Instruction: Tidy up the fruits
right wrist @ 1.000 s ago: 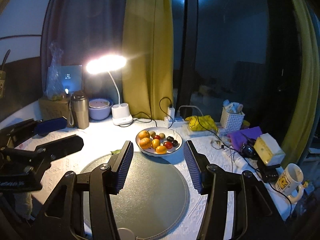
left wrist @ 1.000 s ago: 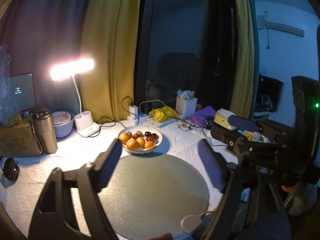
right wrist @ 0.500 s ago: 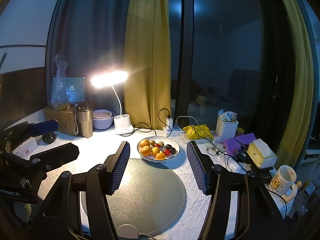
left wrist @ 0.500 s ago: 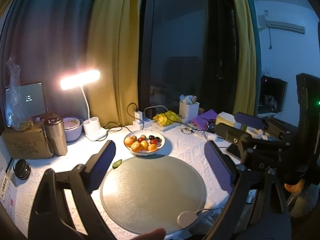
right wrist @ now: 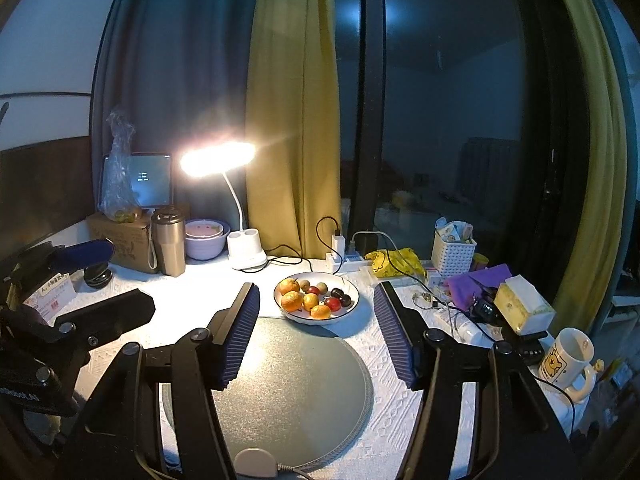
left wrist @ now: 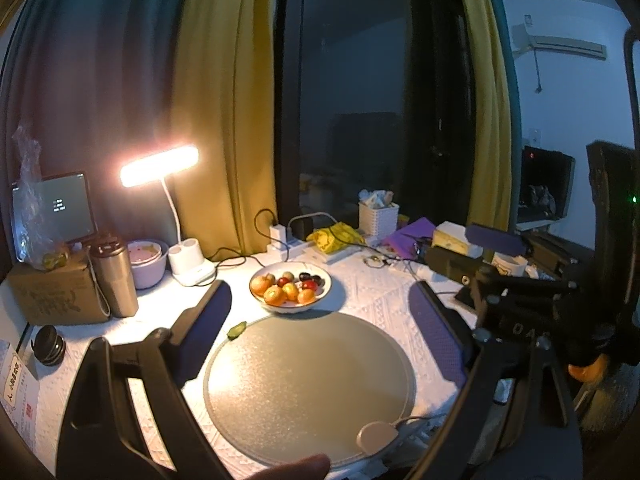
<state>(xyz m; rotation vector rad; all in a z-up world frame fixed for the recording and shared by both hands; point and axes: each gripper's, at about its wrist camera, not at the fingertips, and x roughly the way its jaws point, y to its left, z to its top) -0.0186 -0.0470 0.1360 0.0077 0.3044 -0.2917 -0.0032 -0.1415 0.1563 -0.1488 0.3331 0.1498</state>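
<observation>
A white bowl (right wrist: 316, 300) holds oranges (right wrist: 292, 301) and small dark fruits (right wrist: 340, 297); both grippers' fingers (right wrist: 238, 334) spread wide, empty.

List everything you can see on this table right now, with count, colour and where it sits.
Fruit bowl: one, white, table centre, behind the mat.
Oranges: about four, orange, bowl's left and front.
Small fruits: several, red and dark, bowl's right.
Round mat: one, grey, near edge.
Desk lamp: one, white, lit, back left.
Tumbler: one, steel, left of lamp.
Mug: one, white, far right.
Tissue box: one, yellow, right.
Left gripper: open, empty.
Right gripper: open, empty.
</observation>
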